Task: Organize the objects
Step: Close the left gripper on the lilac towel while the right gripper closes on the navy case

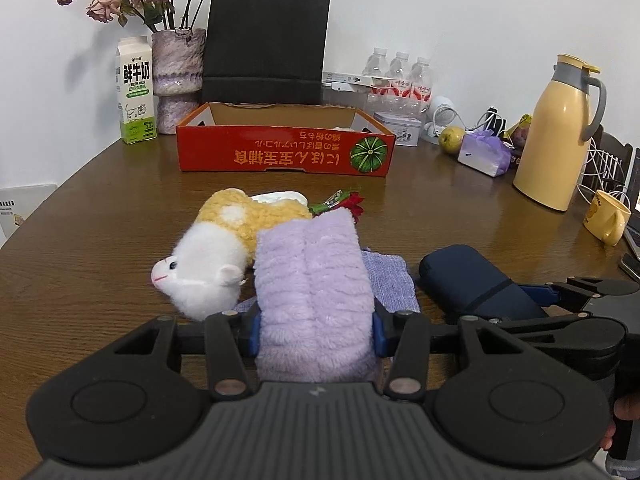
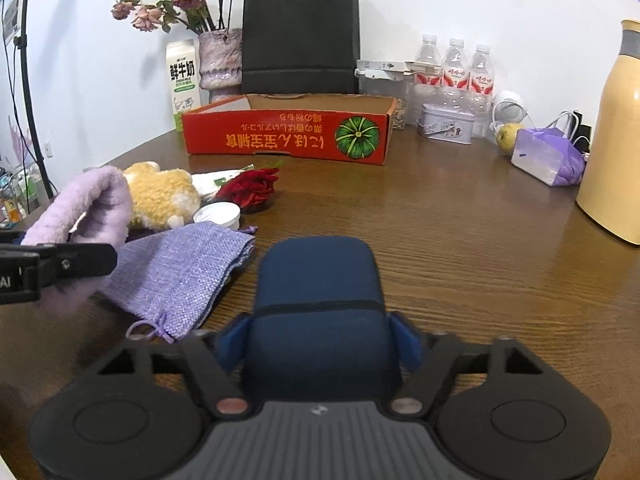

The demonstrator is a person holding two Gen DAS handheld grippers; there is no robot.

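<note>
L gripper [image 1: 316,330] pinching lilac fleece [image 1: 312,280], R gripper [image 2: 320,344] clamps navy case [image 2: 318,280], lid [image 2: 218,215] R-view only

Even indoor light, glossy table [image 1: 440,208] glare (fisheye-bent, dark corners).

The left hand-held gripper [image 1: 316,330] points forward and downward, its blue pads [image 1: 251,330] pressed into a fluffy lilac fabric roll [image 1: 312,280]. The right hand-held gripper [image 2: 320,344], at its three o'clock, tilts likewise, blue pads [image 2: 406,340] flanking a navy fabric-covered case [image 2: 318,280].
</note>
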